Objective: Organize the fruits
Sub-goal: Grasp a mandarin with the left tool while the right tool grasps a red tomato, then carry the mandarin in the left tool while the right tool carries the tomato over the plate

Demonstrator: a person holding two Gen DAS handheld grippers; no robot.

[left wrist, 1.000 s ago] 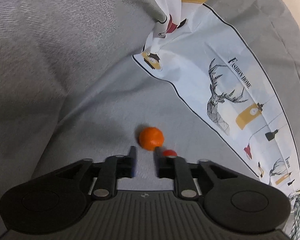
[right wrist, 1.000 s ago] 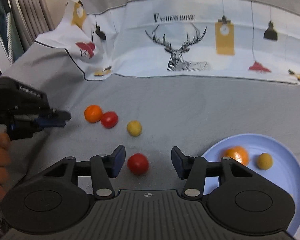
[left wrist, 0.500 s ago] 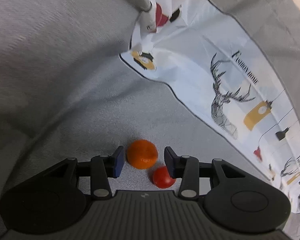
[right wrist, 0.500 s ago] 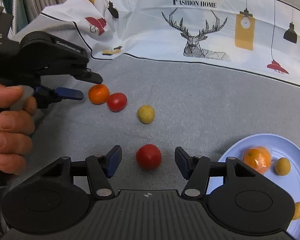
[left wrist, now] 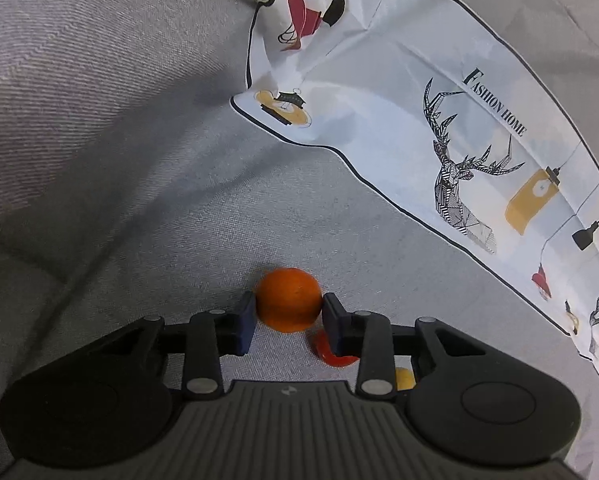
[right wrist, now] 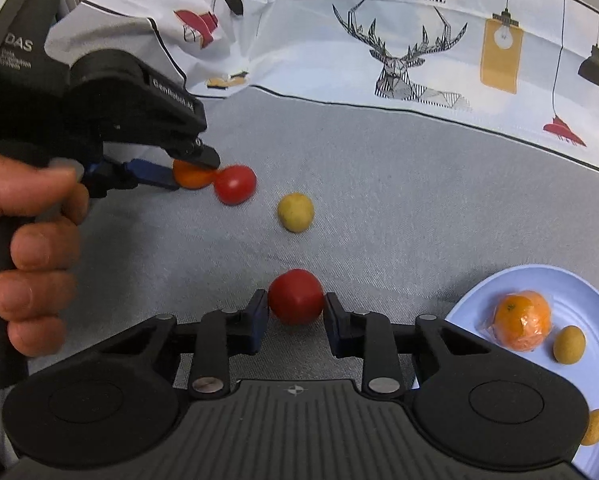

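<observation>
My left claw (left wrist: 288, 320) has a small orange (left wrist: 289, 299) between its blue pads, and both pads touch the fruit's sides while the jaws are closing. The orange sits on the grey cloth (left wrist: 139, 208), a round ball with no long axis that I can pick out and no stem end that I can see, so I cannot say which way it points. Just beside it, partly behind my right finger, lies a red tomato (left wrist: 326, 350), and a bit of a yellow fruit (left wrist: 404, 378) peeks out lower down.

My right claw (right wrist: 296, 314) is closing on another red tomato (right wrist: 295, 296), also resting on the grey cloth; the pads meet its two sides. It too is nearly round, with no stalk showing. From this camera I see my left hand (right wrist: 31, 248) around the handle of the other claw, whose tips straddle the orange beside the first tomato (right wrist: 235, 184), with a yellow fruit (right wrist: 295, 212) a little apart from them.

At the lower right stands a pale blue plate (right wrist: 499, 288) holding a wrapped orange (right wrist: 522, 325) and two small yellow fruits, one (right wrist: 569, 345) near the orange and one at the rim.

Beyond lies a white printed sheet (right wrist: 319, 52) with a deer head, lamps and the words "FASHION HOME". The other claw's body bears "DAS" and a maker's name too blurred for me to read for sure.
</observation>
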